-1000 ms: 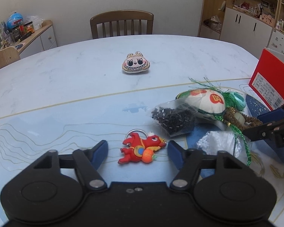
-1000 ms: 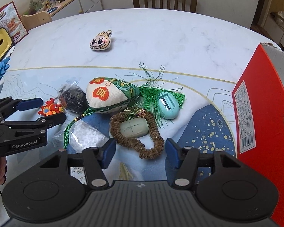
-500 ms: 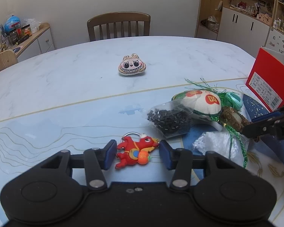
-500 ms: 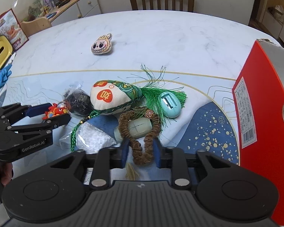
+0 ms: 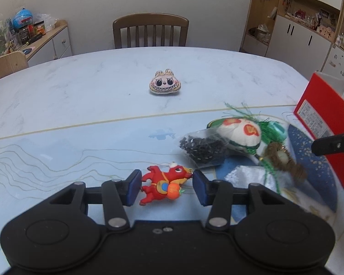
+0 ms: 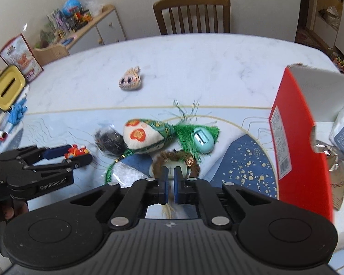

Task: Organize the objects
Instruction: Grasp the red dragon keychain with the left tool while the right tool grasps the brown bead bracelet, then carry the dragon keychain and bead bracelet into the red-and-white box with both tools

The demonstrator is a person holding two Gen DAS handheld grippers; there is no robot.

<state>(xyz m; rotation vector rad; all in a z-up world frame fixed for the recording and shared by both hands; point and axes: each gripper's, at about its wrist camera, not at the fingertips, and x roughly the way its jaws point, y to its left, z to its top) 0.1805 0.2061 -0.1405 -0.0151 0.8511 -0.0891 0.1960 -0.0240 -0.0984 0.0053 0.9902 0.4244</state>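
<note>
Both tools have closed in during the last second. The left tool (image 5: pixel 166 186) was wide open around the red dragon keychain (image 5: pixel 165 183); now its two blue pads stand just at the two ends of the keychain. A small gap seems to remain at each side, so I judge it is closing but has not yet clamped. The keychain lies on the pale blue part of the worktop (image 5: pixel 80 96), close in front of this tool.

The right tool (image 6: pixel 170 178) changed more. One second ago its pads were wide apart in front of the brown braided ring (image 6: pixel 196 167); now they are almost together. They pinch the near edge of the ring, or perhaps the pale green piece (image 6: pixel 170 168) inside it. The picture is blurred there and I cannot say which of the two is really held. The blur suggests that this tool is moving.

The other things lie where they were: the bag of black beads (image 5: pixel 203 147), the embroidered pouch (image 6: pixel 144 137) with its green tassel, the mint green egg-shaped item (image 6: pixel 203 139) and the small plush face (image 5: pixel 164 86) farther away on the worktop.

For the task this means that two pickups begin at once. The open red box (image 6: pixel 293 137) at the right is probably the place for them.
</note>
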